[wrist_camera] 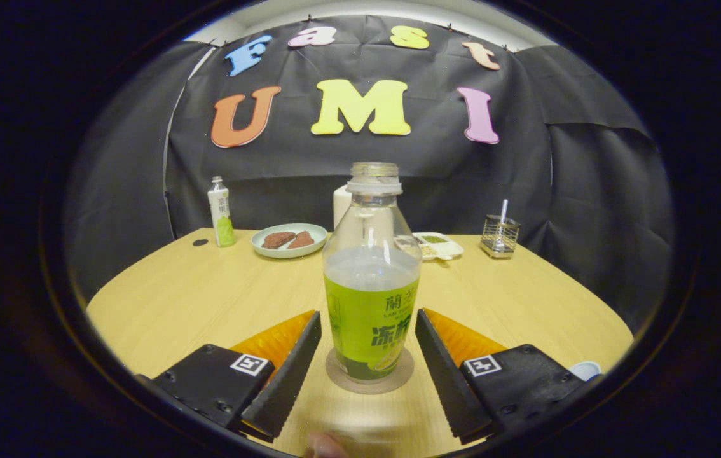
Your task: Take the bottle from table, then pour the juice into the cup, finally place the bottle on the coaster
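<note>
Gripper view: we see the bottle [371, 280] upright and uncapped on the coaster [370, 379], between the spread fingers of the gripper [368, 331], a gap on each side. Bare table [208, 299] lies around it; the plate [289, 240], tray [440, 245] and wire holder [500, 235] line the far edge, well apart.

Beyond the tool [368, 356], the bottle [371, 299] hides most of a white container [341, 205]. The tray [440, 245] contents are too small to tell. A white cup [585, 369] beside the right finger is cut off.
</note>
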`<state>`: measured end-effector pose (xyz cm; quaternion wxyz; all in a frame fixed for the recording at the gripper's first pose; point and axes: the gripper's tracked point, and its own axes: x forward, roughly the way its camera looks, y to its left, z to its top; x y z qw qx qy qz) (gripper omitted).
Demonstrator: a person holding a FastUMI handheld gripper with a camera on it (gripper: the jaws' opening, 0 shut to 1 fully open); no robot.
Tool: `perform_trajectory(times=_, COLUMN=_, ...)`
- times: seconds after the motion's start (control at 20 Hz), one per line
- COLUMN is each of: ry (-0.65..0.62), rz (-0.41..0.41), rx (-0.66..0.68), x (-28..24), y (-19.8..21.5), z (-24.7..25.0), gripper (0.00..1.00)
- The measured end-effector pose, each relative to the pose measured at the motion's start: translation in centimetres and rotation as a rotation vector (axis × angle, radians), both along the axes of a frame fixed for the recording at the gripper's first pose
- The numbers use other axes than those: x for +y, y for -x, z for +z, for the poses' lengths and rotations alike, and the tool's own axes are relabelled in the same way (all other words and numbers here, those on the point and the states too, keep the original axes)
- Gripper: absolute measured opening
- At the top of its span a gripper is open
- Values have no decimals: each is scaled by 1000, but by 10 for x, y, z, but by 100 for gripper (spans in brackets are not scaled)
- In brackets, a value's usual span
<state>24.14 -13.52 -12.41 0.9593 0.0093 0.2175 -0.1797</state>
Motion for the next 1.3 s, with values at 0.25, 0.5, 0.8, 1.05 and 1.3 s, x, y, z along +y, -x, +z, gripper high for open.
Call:
perform_trajectory(times=0.25, ry=49, rz=-13, rx=-66, x=7, y=60, z=39, gripper=96)
perform_trajectory(times=0.5, ry=102, rz=-12, rx=-183, x=16, y=126, z=96, gripper=100)
perform_trajectory(times=0.8, ry=98, rz=18, rx=-272, x=29, y=187, z=126, gripper=100)
perform_trajectory(times=1.05, ry=113, rz=44, rx=-307, x=41, y=228, z=128, gripper=100)
perform_trajectory(times=1.3, ry=102, rz=55, rx=-348, x=49, y=251, z=136, gripper=100)
